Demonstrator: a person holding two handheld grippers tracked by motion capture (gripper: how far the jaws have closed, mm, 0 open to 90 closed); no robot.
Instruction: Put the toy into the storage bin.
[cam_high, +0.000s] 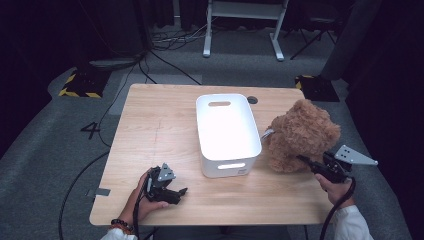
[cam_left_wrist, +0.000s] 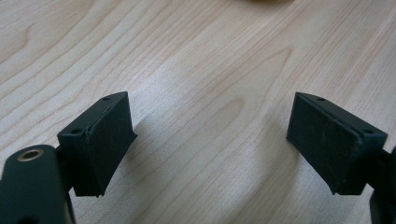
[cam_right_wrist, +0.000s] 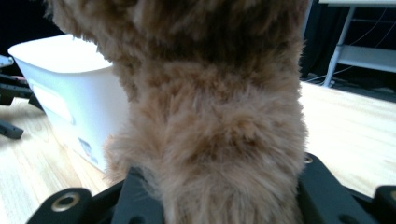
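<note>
1. The fluffy brown plush teddy bear (cam_high: 301, 135) is just to the right of the white rectangular plastic bin (cam_high: 228, 131), at the right side of the light wooden worktop (cam_high: 155, 135), and its fur seems to brush the bin's right wall. It is not inside the bin.
2. The right gripper (cam_high: 306, 161) has its fingers closed on a thick fold of the bear's fur; in the right gripper view the fur (cam_right_wrist: 219, 140) bulges up from between the black fingers. So the grasp looks done, and I judge the lift over the rim and the drop into the bin remain.
3. The bin looks empty, its glossy white floor bare, with handle slots in both short walls.
4. The left gripper (cam_high: 176, 192) rests low over the near left part of the worktop, well apart from the bin and bear, its fingers (cam_left_wrist: 100, 140) spread wide with only bare wood between them.
5. Hard to make out: whether the bear's base rests on the worktop or hangs just off it, which part of the bear is pinched, and its face. The bear covers the right gripper's fingertips.
</note>
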